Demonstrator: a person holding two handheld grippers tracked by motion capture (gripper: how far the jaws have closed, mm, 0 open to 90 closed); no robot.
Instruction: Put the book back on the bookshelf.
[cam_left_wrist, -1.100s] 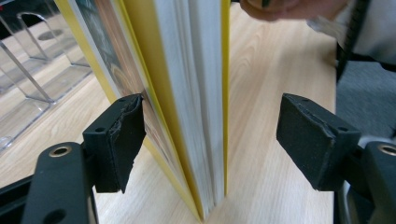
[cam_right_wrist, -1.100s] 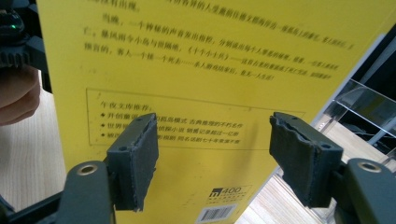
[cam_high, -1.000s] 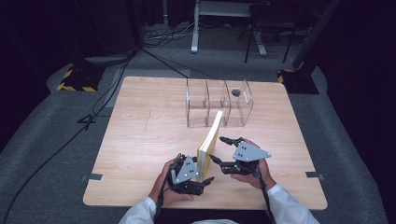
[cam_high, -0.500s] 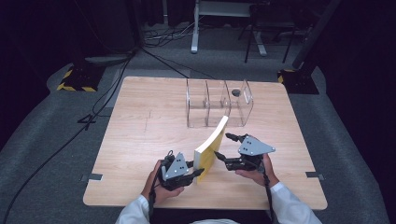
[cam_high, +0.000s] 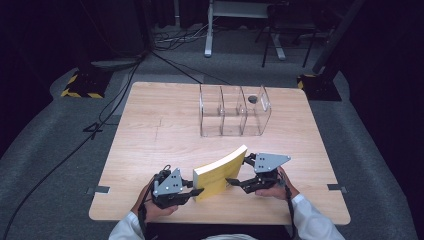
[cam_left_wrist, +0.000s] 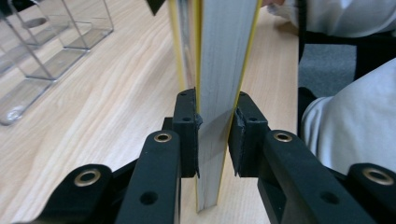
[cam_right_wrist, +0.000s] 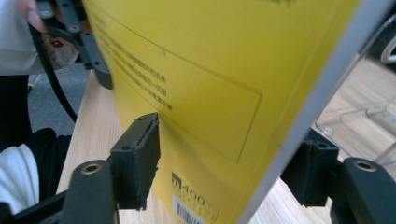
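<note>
Left hand-held gripper (cam_left_wrist: 212, 140) pinches tilted book (cam_high: 220, 172), right hand-held gripper (cam_right_wrist: 224, 168) closing, loose around it; book may topple onto tabletop (cam_high: 150, 135).

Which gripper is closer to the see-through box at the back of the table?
Right. The right gripper sits nearer the clear box; the left gripper is further back.

Black two-jaw bodies with brass-ringed screw holes are fitted on the left gripper (cam_high: 196, 190) and right gripper (cam_high: 231, 182); grey triangular plates are mounted on top. White sleeves are worn.
</note>
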